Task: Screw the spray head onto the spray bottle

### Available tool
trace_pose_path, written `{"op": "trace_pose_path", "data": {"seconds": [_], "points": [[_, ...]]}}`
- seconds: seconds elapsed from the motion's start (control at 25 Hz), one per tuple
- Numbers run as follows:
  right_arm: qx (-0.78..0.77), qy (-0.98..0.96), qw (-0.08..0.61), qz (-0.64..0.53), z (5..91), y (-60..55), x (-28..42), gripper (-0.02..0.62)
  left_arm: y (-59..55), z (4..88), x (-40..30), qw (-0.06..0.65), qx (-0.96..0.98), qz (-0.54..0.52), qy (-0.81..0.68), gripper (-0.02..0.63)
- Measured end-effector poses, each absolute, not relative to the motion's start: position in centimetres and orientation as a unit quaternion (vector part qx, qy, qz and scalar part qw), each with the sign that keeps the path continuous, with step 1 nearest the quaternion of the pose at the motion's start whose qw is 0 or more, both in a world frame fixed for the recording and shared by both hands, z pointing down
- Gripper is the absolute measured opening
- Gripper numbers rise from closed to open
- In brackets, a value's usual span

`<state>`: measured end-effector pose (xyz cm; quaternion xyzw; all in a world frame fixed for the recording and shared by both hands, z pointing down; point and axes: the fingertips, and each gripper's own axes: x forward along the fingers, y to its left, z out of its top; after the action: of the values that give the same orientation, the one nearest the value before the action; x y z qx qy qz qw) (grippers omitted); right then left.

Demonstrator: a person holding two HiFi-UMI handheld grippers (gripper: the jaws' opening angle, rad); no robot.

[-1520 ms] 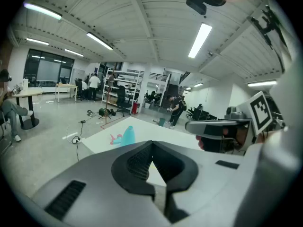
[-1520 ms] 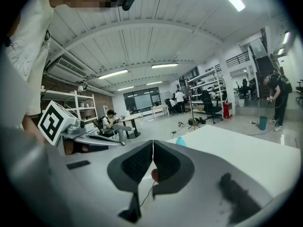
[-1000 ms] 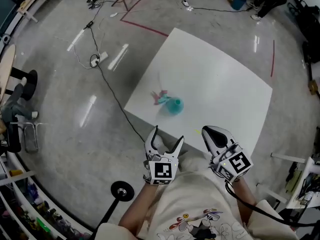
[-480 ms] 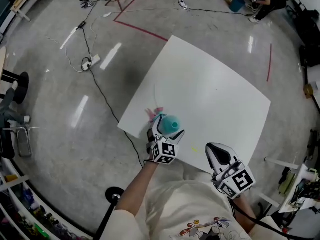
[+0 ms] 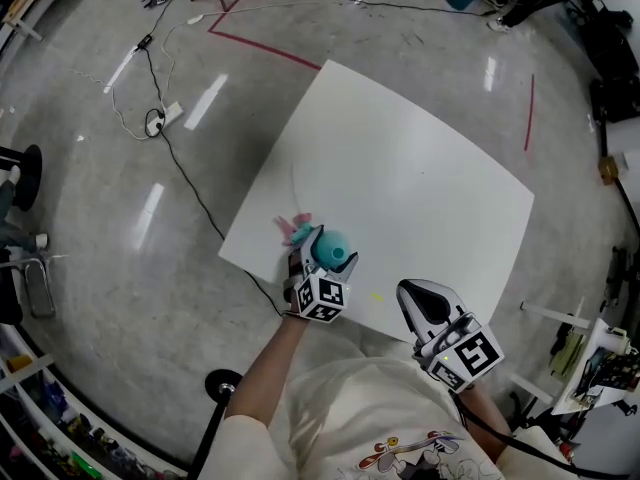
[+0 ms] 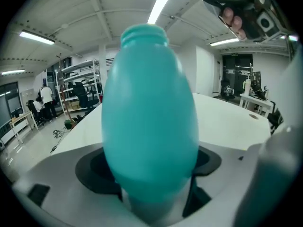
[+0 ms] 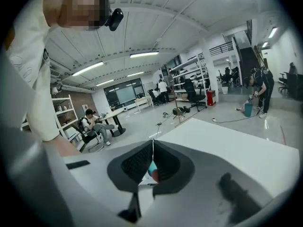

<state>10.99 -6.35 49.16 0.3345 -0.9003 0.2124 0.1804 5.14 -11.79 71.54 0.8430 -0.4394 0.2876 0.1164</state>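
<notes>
Lying at the far left of the group, the pink spray head (image 5: pixel 297 231) rests on the white table (image 5: pixel 420 168), close to its near-left edge and just beside the spray bottle (image 5: pixel 331 247). It is not on the bottle yet, so the screwing is not begun. Its place is one danger: a careless push from a jaw could send it over the edge to the floor.

To the right of it, the left gripper (image 5: pixel 326 258) has the teal bottle between its jaws. The jaws have just been closing, and the pads appear to press on the bottle's round sides. The bottle stands upright with its open threaded neck on top. Its body is smooth and egg-shaped, so it probably can slide up or down out of the pads, or turn inside them when the head is twisted. A grip that is too low may also let it tip.

Further right and nearer to the person, the right gripper (image 5: pixel 413 295) hovers over the near edge of the table, well apart from the bottle. Its jaws are pressed together and carry nothing. It must open before it takes the head; a crooked start would likely cross the thread.
</notes>
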Motion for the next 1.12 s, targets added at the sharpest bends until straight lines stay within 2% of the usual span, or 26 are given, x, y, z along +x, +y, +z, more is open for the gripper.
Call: {"op": "trace_pose_path", "data": {"seconds": [0.16,0.36,0.6,0.72,0.8,0.84,1.0,1.12], "points": [[0.327,-0.904,0.188,0.201,49.9,-6.6,10.3,0.006,-11.8,70.4,4.5,0.129,0.844,0.265,-0.449,0.430],[0.292,-0.918,0.197,0.184,51.3,-8.6,11.2,0.006,-10.5,64.4,4.4,0.145,0.853,0.216,-0.453,0.430],[0.156,-0.951,0.233,0.130,53.6,-12.5,6.5,0.008,-7.0,59.8,3.0,0.125,0.866,0.232,-0.425,0.430],[0.031,-0.954,0.296,0.037,56.8,-13.1,2.3,0.024,-4.0,59.2,1.6,0.151,0.870,0.238,-0.405,0.430],[-0.059,-0.934,0.350,-0.039,59.6,-12.7,0.1,0.096,-2.1,58.8,0.3,0.176,0.866,0.234,-0.405,0.430],[-0.101,-0.918,0.376,-0.080,60.9,-12.5,-0.8,0.109,-1.3,58.7,-0.3,0.186,0.865,0.233,-0.404,0.430],[-0.249,-0.825,0.449,-0.236,65.4,-11.3,-3.1,0.126,1.2,58.9,-2.4,0.203,0.862,0.241,-0.398,0.430],[-0.355,-0.729,0.476,-0.340,68.2,-10.7,-3.9,0.126,2.2,59.4,-3.4,0.205,0.865,0.245,-0.388,0.430]]}}
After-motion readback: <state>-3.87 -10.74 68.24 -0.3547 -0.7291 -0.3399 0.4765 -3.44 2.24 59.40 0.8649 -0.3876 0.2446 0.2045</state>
